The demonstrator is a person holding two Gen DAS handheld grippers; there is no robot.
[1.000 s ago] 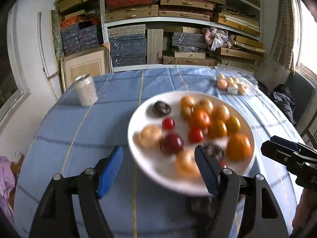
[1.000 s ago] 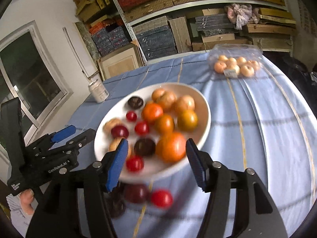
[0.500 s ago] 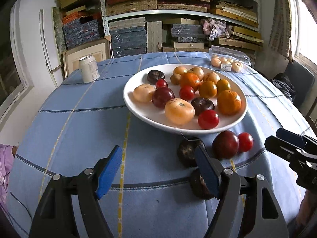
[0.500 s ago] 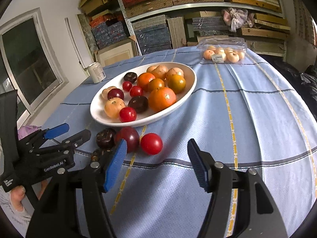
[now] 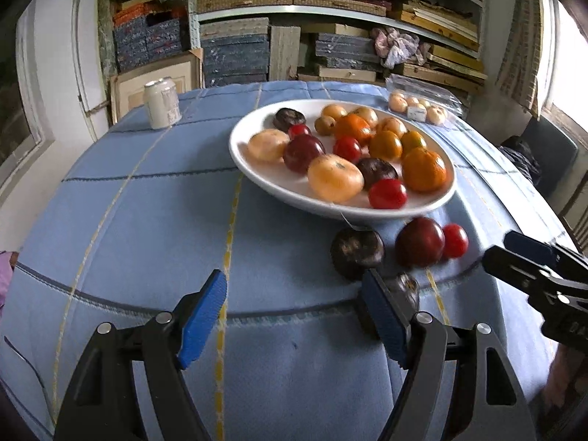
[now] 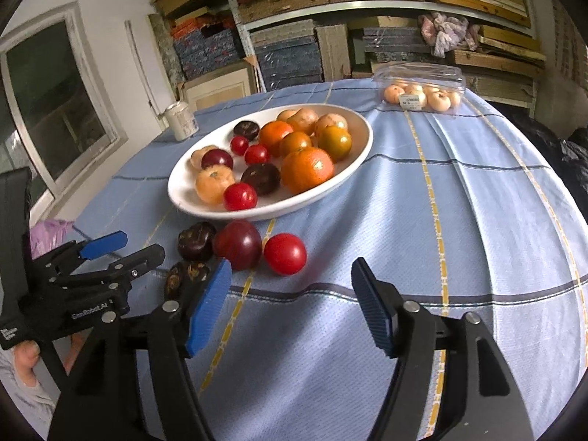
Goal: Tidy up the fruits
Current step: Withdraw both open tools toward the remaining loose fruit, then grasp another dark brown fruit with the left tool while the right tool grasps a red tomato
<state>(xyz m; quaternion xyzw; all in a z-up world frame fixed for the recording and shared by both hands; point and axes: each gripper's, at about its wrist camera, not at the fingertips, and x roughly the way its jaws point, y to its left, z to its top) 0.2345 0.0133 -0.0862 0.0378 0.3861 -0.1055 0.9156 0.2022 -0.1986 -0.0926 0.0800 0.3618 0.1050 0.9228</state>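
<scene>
Landmark: the white plate (image 6: pixel 362 147), resting on the blue checked tablecloth (image 6: pixel 477 220); every place below is given from it.
On the plate: oranges, small red tomatoes and dark plums, heaped together; it looks like the collecting point for the fruit.
Off the plate: four fruits just beside its near rim — a red tomato (image 6: pixel 284 253), a dark red plum (image 6: pixel 237 244) touching or nearly touching that tomato, a dark purple fruit (image 6: pixel 196 240) and a second dark fruit (image 6: pixel 182 275) nearest the grippers. Probably these remain to be sorted.
Left gripper (image 5: pixel 294 316): on the near side of the plate, low over the cloth, fingers spread with nothing between them; its right finger hides part of the nearest dark fruit, likely its target.
Right gripper (image 6: pixel 290 305): also near side, jaws opening, empty; the red tomato lies just ahead of its left finger.
Can (image 5: pixel 161 103): beyond the plate, far left, well apart.
Clear fruit box (image 6: pixel 420 90): beyond the plate, far right, closed, untouched.
</scene>
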